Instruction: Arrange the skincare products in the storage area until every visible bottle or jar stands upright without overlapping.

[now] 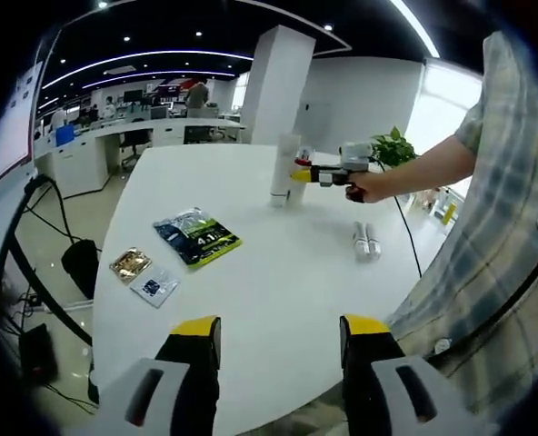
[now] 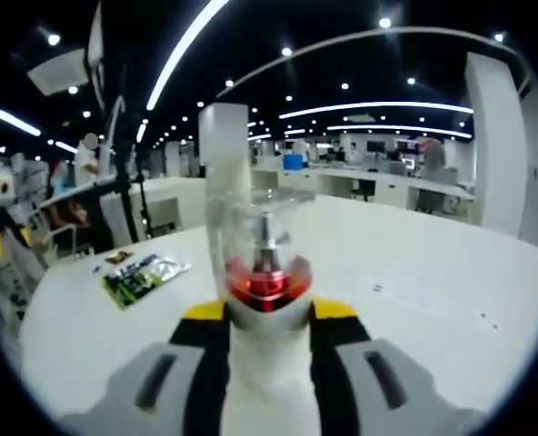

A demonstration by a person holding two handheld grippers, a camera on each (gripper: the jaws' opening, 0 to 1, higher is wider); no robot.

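Right claw (image 2: pixel 267 341) grips a pump bottle (image 2: pixel 262 272) upright, setting it beside a tall bottle (image 1: pixel 284 165) on the counter (image 1: pixel 278 272); left claw (image 1: pixel 280 350) hangs released.

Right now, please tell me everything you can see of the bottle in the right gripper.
The bottle is white with a clear plastic cap over a red collar and a pump stem. It stands upright between the right gripper's yellow-tipped jaws, which are closed on its body. In the left gripper view it sits at the table's far side, beside a taller white bottle.

bright ceiling strips, window glare, fisheye edges
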